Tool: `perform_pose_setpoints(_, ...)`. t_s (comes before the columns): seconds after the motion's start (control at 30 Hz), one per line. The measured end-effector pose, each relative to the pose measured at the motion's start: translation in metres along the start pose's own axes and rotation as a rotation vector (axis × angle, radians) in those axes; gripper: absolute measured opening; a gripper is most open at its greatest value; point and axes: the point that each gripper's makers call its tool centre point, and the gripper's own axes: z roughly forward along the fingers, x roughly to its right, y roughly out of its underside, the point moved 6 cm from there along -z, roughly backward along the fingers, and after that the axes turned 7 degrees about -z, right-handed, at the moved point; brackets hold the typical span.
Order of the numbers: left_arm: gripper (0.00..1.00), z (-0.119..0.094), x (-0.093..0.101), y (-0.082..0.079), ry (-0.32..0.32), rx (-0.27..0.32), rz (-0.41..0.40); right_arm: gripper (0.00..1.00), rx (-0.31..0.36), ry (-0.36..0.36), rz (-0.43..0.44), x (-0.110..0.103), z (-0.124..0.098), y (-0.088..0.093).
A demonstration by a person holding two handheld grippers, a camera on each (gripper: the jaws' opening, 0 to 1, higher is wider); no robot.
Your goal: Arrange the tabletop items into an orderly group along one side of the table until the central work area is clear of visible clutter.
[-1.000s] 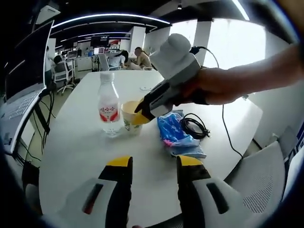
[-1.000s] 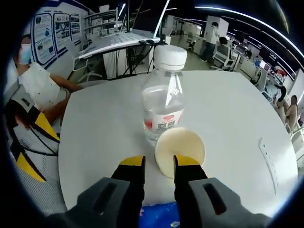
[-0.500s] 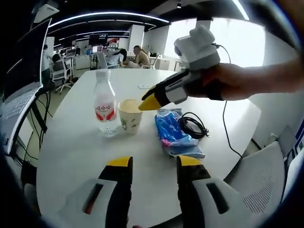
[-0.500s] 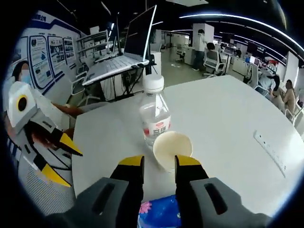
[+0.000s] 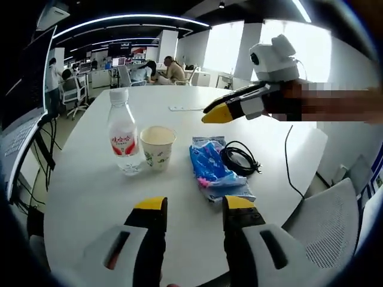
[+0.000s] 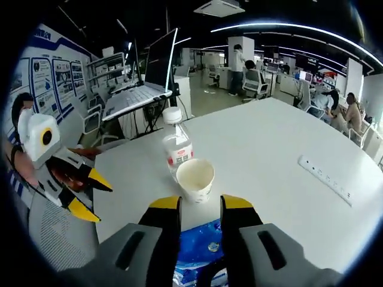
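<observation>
Right gripper (image 6: pixel 200 206) and left gripper (image 5: pixel 194 207) both open, empty, above the table (image 5: pixel 90 191).

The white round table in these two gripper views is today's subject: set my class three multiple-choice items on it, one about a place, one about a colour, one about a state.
1. Where does the pale paper cup stand on the white round table?
A. right beside the clear plastic water bottle
B. on top of the blue plastic packet
C. inside the coil of black cable

2. What colour is the bottle's label?
A. green
B. red and white
C. black

3. How does the right gripper stand?
A. shut on the cup
B. shut on the cable
C. holding nothing, above the table

Answers:
1 A: in both views cup and bottle stand side by side.
2 B: the left gripper view shows a red and white band.
3 C: its yellow tips hang in the air, clear of everything.
</observation>
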Motion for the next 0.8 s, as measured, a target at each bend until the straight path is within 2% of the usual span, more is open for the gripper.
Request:
perform_pose_setpoints(0.23,0.36,-0.001,0.015,0.003,0.025,-0.030,0.051,0.24,-0.032,0.030,0.010,0.002,-0.029,0.029)
perform_pose_setpoints(0.8,0.36,0.012,0.027,-0.005,0.042,-0.042,0.073,0.24,-0.051,0.108,0.118,0.012,-0.080,0.086)
